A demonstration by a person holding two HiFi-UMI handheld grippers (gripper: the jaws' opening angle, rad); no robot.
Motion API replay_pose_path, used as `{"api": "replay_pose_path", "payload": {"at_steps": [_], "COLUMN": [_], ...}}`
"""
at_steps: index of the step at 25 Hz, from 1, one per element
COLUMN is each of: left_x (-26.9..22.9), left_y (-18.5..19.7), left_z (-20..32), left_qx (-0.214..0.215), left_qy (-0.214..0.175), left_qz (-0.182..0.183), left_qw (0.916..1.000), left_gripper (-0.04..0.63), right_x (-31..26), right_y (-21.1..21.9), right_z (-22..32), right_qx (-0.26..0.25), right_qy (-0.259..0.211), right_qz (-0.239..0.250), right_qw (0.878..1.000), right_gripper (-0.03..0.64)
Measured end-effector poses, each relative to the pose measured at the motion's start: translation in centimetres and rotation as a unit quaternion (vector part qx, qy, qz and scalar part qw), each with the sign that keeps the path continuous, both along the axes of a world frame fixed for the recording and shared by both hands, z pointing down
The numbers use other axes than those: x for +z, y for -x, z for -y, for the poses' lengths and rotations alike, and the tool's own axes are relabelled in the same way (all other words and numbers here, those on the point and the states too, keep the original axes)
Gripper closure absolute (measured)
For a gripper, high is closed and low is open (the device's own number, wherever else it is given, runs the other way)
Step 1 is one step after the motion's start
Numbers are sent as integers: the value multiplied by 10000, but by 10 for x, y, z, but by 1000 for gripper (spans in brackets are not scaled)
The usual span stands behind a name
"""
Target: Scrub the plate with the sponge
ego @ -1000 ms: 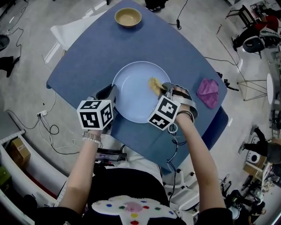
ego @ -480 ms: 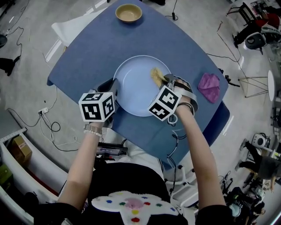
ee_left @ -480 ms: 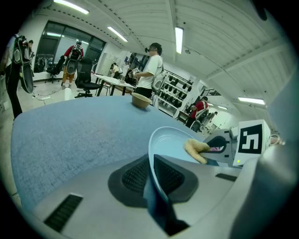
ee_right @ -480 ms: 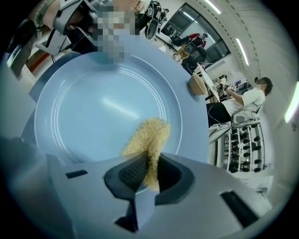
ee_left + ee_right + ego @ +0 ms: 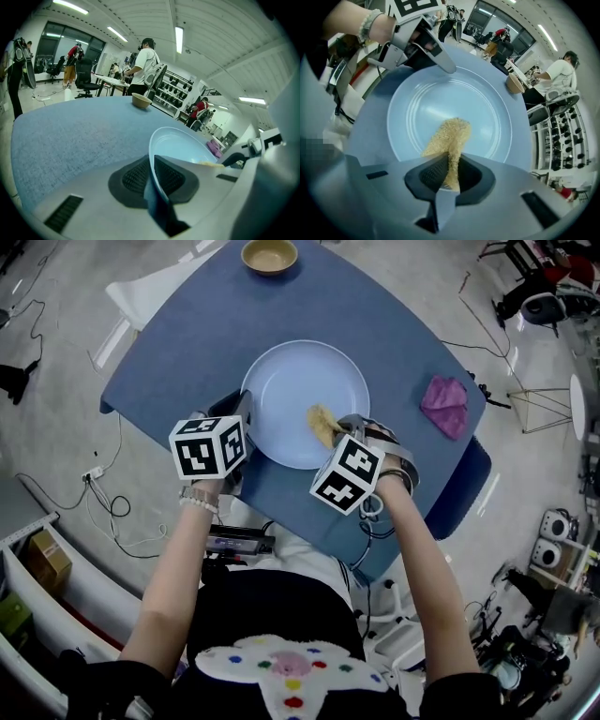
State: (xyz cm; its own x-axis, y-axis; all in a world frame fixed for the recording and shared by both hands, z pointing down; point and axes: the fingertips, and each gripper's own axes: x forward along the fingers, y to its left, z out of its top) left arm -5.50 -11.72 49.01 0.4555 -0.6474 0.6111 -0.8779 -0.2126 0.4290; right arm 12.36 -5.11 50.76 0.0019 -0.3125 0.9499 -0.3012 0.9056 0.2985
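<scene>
A pale blue plate lies on the blue table. My left gripper is shut on the plate's near left rim; in the left gripper view the plate's edge runs between the two dark pads. My right gripper is shut on a tan sponge, which rests on the plate's right inner part. In the right gripper view the sponge sticks out from between the jaws onto the plate, and the left gripper shows at the plate's far rim.
A tan bowl stands at the table's far edge, also visible as the bowl in the left gripper view. A purple cloth lies on the table's right side. Cables and equipment lie on the floor around. People stand in the background.
The sponge and right gripper have slid a little leftwards and nearer over the plate. The left gripper keeps its hold on the rim. The head view has shifted, so the table sits higher.
</scene>
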Motion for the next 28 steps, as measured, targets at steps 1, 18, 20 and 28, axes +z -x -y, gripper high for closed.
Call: {"api": "replay_pose_path", "payload": {"at_steps": [1,18,20,28], "left_x": [0,-2,-10,-81], "left_y": [0,-4,-2,-10], "left_z": [0,3,3,1], "left_qx": [0,535,573,1001], "left_qy": [6,1,-96,-1095], "left_qz": [3,296,300,535], "left_qw": [10000,9981,9979,9875], "left_gripper": [549,534,528,568], "right_x": [0,-22,-36,-113], "right_y": [6,79,73,45], "right_z": [-6,-14,-4,18], "right_qx": [9,1580,1754,2375], "right_qy": [112,740,350,-1240], "right_qz": [110,2699,3008,3928], "right_qw": [9999,9469,9368,8797], "right_gripper": [572,572,572,572]}}
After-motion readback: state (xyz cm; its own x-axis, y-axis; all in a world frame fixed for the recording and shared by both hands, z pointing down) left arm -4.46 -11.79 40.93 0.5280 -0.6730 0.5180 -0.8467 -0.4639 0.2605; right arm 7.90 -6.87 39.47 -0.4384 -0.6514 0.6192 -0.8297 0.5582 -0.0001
